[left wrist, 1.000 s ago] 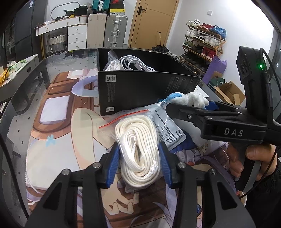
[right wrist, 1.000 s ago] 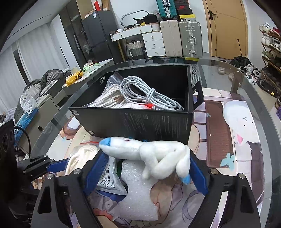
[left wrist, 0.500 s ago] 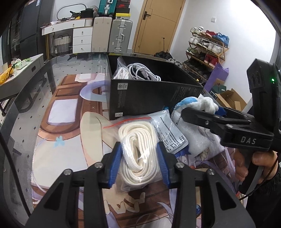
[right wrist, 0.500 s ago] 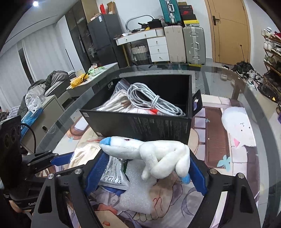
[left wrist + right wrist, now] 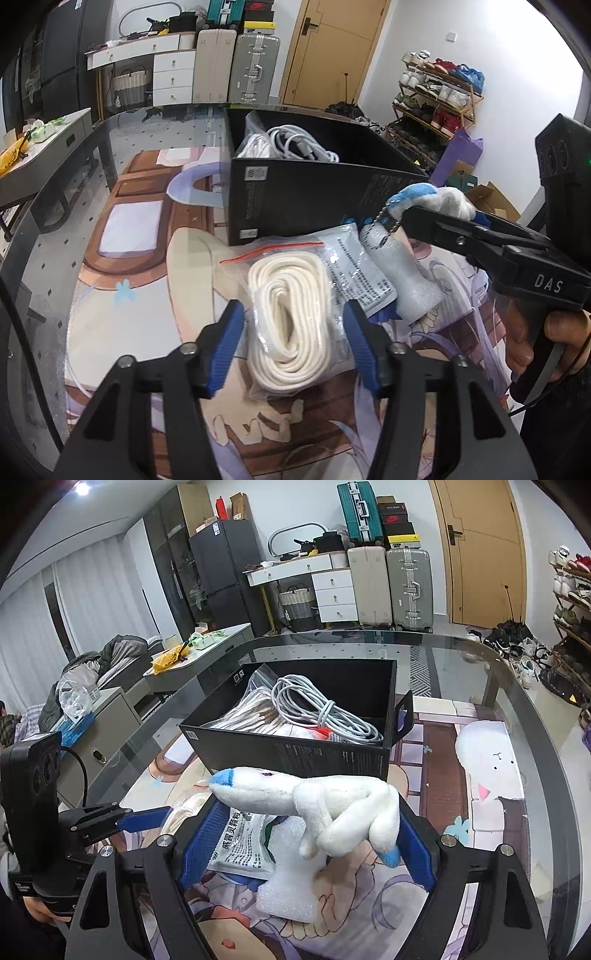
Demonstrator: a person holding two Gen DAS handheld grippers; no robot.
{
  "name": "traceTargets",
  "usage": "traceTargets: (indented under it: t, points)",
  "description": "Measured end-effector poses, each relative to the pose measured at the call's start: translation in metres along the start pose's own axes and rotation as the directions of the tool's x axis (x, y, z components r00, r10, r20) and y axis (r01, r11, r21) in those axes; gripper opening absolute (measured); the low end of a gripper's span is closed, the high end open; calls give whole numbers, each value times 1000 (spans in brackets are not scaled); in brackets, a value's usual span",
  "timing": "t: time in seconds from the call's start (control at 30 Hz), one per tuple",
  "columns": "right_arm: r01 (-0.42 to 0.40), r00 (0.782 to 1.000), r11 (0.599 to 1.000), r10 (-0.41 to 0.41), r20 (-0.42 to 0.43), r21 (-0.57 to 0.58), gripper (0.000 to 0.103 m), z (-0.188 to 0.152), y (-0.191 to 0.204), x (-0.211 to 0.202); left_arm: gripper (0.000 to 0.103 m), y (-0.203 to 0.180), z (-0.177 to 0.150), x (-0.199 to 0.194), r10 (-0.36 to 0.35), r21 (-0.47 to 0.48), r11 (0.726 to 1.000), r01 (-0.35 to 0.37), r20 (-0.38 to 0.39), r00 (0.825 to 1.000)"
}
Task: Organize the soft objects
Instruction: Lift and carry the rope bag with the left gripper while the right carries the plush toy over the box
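Observation:
My right gripper (image 5: 306,845) is shut on a white plush toy (image 5: 317,805) with blue tips, held above the table just in front of the black box (image 5: 332,755). The toy also shows in the left wrist view (image 5: 432,201). My left gripper (image 5: 295,347) is open, its blue pads on either side of a bagged coil of white rope (image 5: 288,325) that lies on the table mat. The black box (image 5: 306,199) holds grey cables (image 5: 321,712) and bagged rope.
A printed sachet (image 5: 354,266) and a white foam sheet (image 5: 406,273) lie right of the rope. The foam (image 5: 291,886) is under the plush toy. The glass table (image 5: 55,192) has a picture mat. Suitcases, drawers and a shoe rack stand beyond.
My left gripper's jaws have opened wider around the rope bag. My right gripper has risen with the plush toy, closer to the box.

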State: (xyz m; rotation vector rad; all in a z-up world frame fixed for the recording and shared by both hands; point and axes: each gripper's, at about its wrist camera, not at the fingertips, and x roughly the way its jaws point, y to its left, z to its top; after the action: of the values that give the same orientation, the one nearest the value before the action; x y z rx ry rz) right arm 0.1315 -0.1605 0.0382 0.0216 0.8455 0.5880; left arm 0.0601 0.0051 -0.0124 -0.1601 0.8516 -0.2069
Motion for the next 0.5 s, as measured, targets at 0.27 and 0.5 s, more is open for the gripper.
traceTargets:
  t: [0.27,0.5]
  points:
    - [-4,1000,1000,4,4,-9,86,0,3,-2,57,-13,-2,14,74,60,996,-72,-34,997]
    - [-1,1000,1000,1,7,-8,86,2,1,-4,31,-16,-7,9,41,96,995,-39,-13,999]
